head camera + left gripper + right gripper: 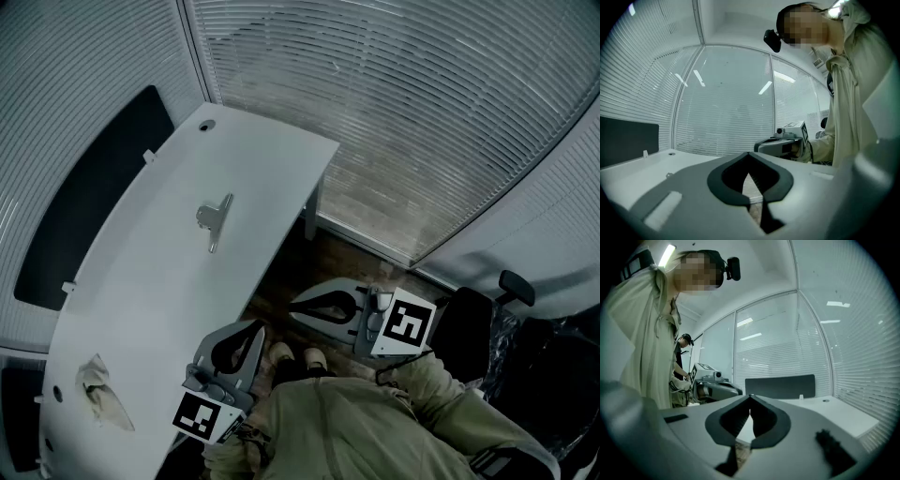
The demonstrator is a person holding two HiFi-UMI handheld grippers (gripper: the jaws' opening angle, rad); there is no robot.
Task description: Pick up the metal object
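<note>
The metal object is a silver binder clip [214, 217] lying on the white table [159, 281], towards its far half. My left gripper [260, 328] hovers over the table's near right edge, well short of the clip, and its jaws are shut with nothing held [749, 153]. My right gripper [293, 310] hangs off the table's right side above the floor, pointing left, and it is shut and empty too [750, 395]. Neither gripper view shows the clip clearly. Each gripper shows in the other's view: the right gripper [780, 143] and the left gripper [715, 388].
A crumpled tissue [101, 394] lies on the table's near left. A dark panel [89, 197] runs along the table's left side. A cable hole [206, 125] marks the far corner. Window blinds surround the desk. A dark chair [473, 323] stands at the right. Another person [683, 357] is behind.
</note>
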